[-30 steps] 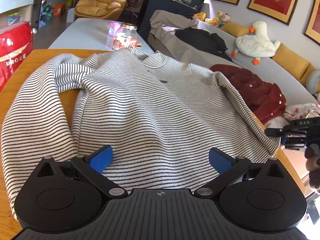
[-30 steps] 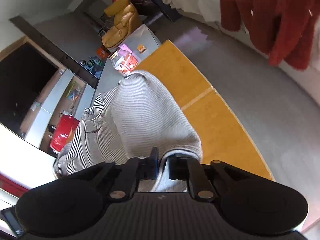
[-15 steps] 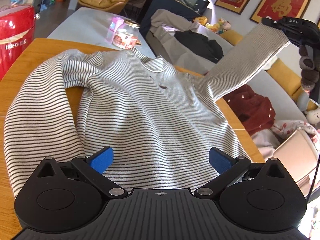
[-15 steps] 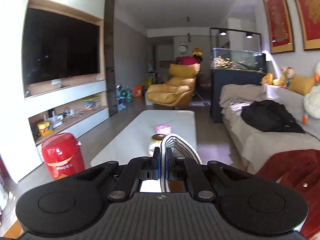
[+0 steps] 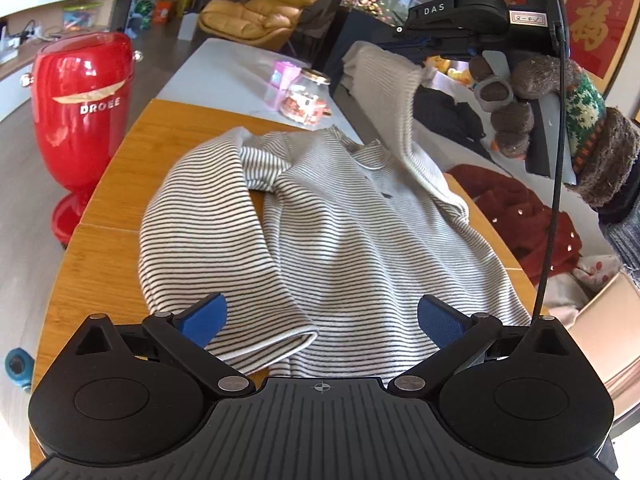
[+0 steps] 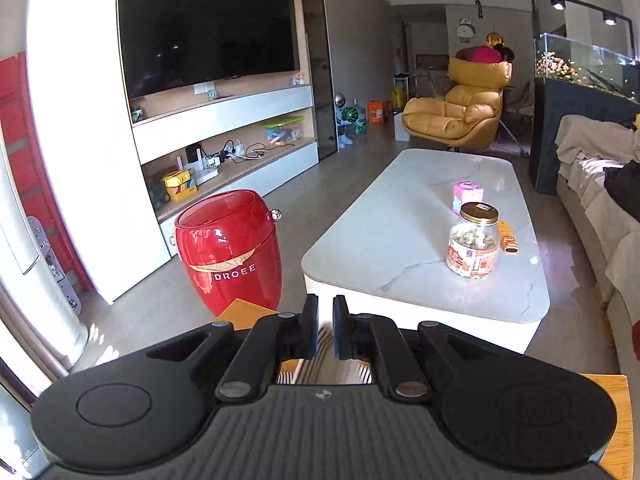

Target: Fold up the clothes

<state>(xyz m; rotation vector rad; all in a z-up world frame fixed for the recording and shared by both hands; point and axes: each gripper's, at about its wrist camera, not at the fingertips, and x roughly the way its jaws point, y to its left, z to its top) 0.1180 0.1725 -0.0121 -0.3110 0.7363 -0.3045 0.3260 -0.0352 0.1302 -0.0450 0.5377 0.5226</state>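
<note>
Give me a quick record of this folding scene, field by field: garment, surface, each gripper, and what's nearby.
garment: striped sweater, spread out, one sleeve lifted
surface: wooden table
left gripper: open, low over the hem
right gripper: shut on the raised sleeve
nearby: red bin on the floor, glass jar on the white coffee table

Wooden tabletop (image 5: 120, 208) carries the striped sweater (image 5: 340, 248), spread across it, one sleeve folded in along the left, bare wood beside.

sweater (image 5: 344, 240) — black-white stripes | table (image 5: 168, 136) — orange wood | bin (image 5: 82, 108) — red
</note>
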